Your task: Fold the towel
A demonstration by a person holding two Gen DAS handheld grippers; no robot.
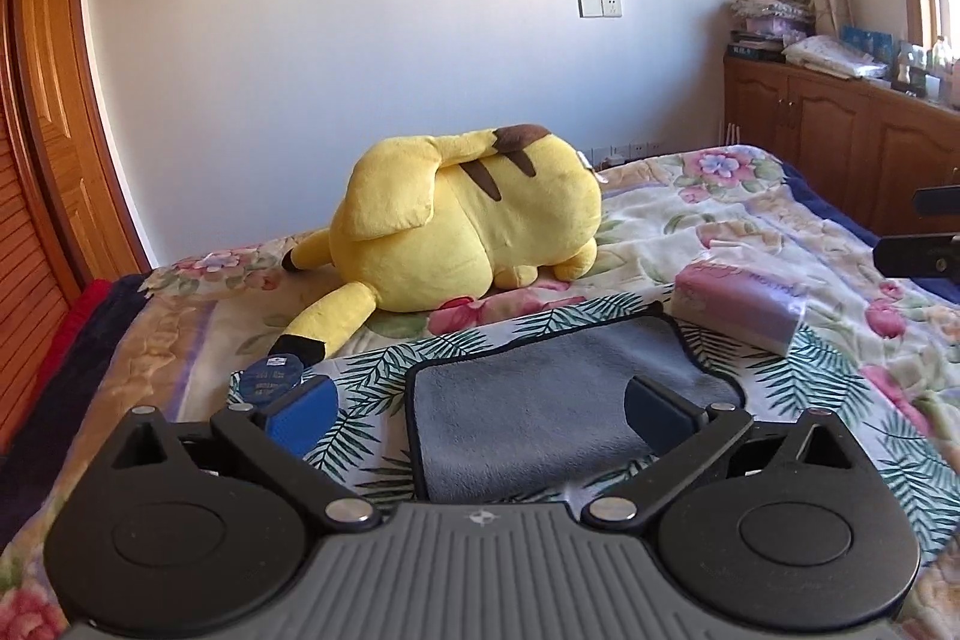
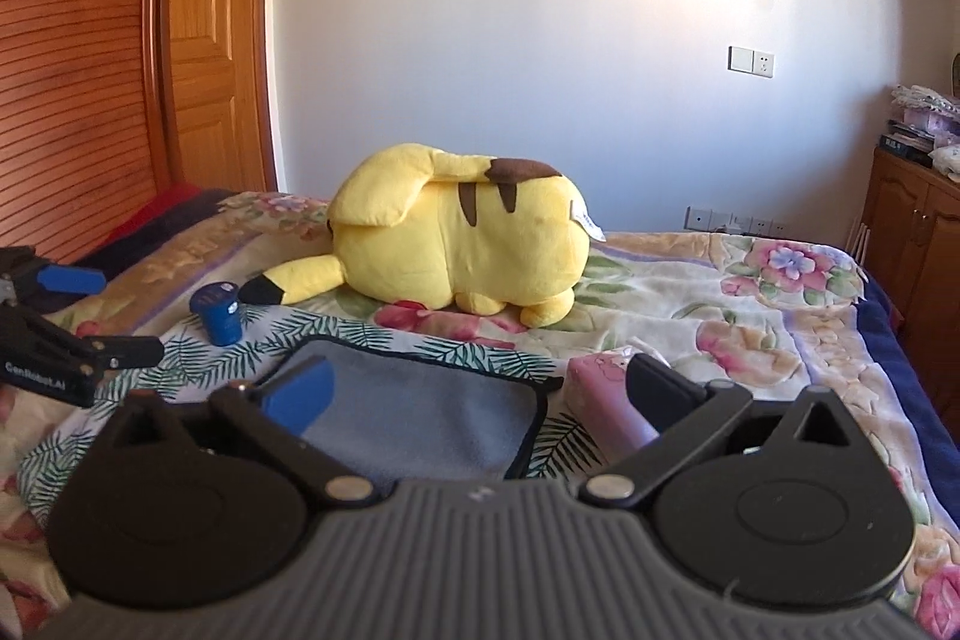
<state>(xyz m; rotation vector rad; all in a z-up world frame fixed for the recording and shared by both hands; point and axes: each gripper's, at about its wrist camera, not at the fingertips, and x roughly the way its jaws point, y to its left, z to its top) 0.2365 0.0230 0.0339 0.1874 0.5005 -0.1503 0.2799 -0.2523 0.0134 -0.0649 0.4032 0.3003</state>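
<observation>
A grey towel (image 1: 540, 400) with a dark hem lies folded flat on a leaf-print cloth (image 1: 810, 370) on the bed. It also shows in the right wrist view (image 2: 420, 406). My left gripper (image 1: 480, 415) is open and empty, hovering above the towel's near part. My right gripper (image 2: 474, 397) is open and empty above the towel's right side. The left gripper shows at the left edge of the right wrist view (image 2: 90, 316). The right gripper shows at the right edge of the left wrist view (image 1: 918, 232).
A yellow plush toy (image 1: 480, 220) lies behind the towel. A pink tissue pack (image 1: 738, 304) sits right of the towel, a small blue jar (image 2: 219, 316) to its left. A floral blanket (image 2: 750, 316) covers the bed. Wooden doors (image 2: 90, 70) stand left, cabinets (image 1: 840, 148) right.
</observation>
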